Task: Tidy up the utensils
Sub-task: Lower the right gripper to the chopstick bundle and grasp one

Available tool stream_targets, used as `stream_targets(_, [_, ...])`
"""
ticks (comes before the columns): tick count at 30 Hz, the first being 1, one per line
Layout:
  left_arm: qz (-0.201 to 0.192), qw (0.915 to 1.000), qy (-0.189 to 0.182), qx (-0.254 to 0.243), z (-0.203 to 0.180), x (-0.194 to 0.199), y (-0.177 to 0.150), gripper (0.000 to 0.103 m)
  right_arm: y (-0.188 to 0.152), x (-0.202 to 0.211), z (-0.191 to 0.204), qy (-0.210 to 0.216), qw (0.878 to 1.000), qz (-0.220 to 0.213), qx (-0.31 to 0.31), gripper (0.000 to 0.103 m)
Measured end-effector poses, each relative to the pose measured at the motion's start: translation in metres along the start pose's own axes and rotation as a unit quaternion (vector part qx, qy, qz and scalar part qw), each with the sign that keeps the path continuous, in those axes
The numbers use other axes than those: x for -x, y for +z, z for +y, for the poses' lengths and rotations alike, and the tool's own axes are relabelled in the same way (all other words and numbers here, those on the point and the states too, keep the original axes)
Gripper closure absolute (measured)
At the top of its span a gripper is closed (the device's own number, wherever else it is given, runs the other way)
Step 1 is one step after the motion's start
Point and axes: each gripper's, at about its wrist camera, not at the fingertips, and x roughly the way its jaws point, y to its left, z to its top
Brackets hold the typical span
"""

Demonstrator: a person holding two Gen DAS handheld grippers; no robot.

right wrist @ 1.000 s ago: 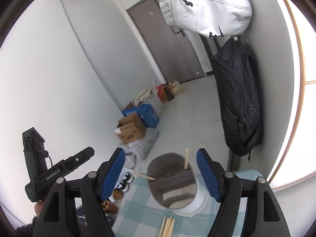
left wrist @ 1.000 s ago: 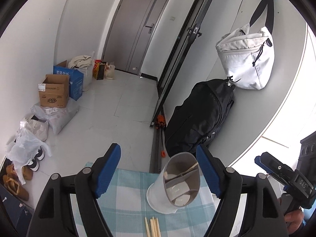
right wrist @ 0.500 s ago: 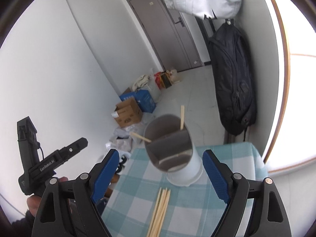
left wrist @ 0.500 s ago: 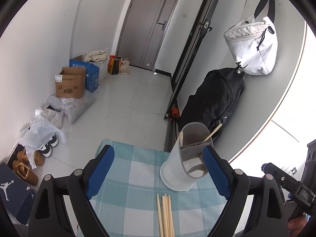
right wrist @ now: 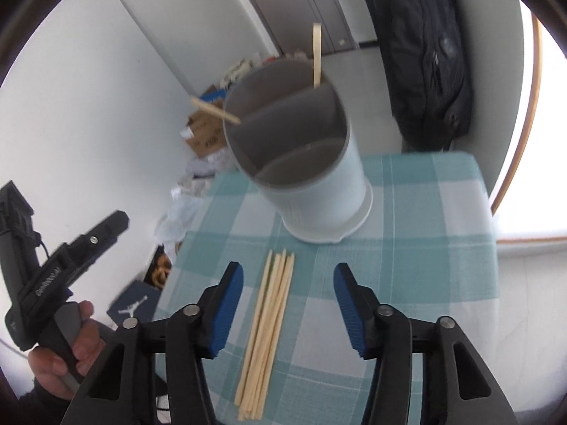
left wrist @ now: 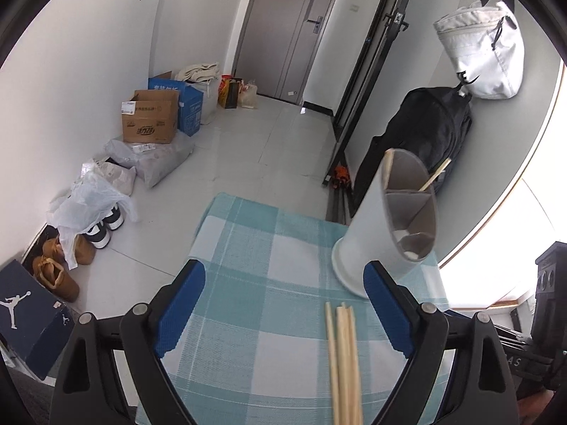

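Observation:
A white divided utensil holder (right wrist: 312,163) stands on the teal checked tablecloth (right wrist: 425,248), with two wooden chopsticks (right wrist: 316,55) sticking out of it. It also shows in the left wrist view (left wrist: 389,226). A bundle of several wooden chopsticks (right wrist: 269,326) lies on the cloth in front of the holder, also in the left wrist view (left wrist: 342,361). My right gripper (right wrist: 288,301) is open and empty just above the bundle, its jaws on either side of it. My left gripper (left wrist: 283,311) is open and empty, left of the bundle; it appears in the right wrist view (right wrist: 71,251).
The table's far edge (left wrist: 269,202) drops to a tiled floor. Cardboard boxes (left wrist: 150,117), bags and shoes (left wrist: 60,269) line the left wall. A black backpack (left wrist: 421,141) and a white bag (left wrist: 485,56) hang on the right wall behind the holder.
Both grippers have pulled back from the holder and tilted down. The right one now hangs over the chopstick bundle; the left one has shifted left, the holder now at its right.

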Motion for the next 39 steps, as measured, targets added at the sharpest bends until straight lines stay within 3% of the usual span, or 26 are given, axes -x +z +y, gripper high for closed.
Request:
stream_targets(9, [0.045, 0.9987, -0.004, 0.022, 0.018, -0.017, -0.004, 0.015, 0.001, -0.067, 0.012, -0.020, 0.996, 0.084, 0.013, 0.075])
stream_targets(16, [0.070, 0.9967, -0.018, 0.037, 0.027, -0.023, -0.004, 0.015, 0.003, -0.099, 0.017, -0.054, 0.993, 0.108, 0.008, 0.077])
stream_targets(20, [0.076, 0.9961, -0.019, 0.040, 0.031, -0.025, -0.003, 0.015, 0.006, -0.102, 0.017, -0.066, 0.993, 0.099, -0.001, 0.079])
stream_targets(24, [0.077, 0.9957, -0.021, 0.048, 0.036, -0.024, -0.003, 0.015, 0.008, -0.105, 0.019, -0.072, 0.993, 0.089, -0.003, 0.095])
stream_targets(26, [0.078, 0.9955, -0.021, 0.050, 0.037, -0.025, -0.002, 0.015, 0.008, -0.103, 0.020, -0.077, 0.993, 0.085, -0.001, 0.098])
stream_targets(39, [0.093, 0.9937, -0.026, 0.057, 0.034, -0.030, -0.002, 0.015, 0.007, -0.059, 0.008, -0.041, 0.998, 0.040, -0.031, 0.098])
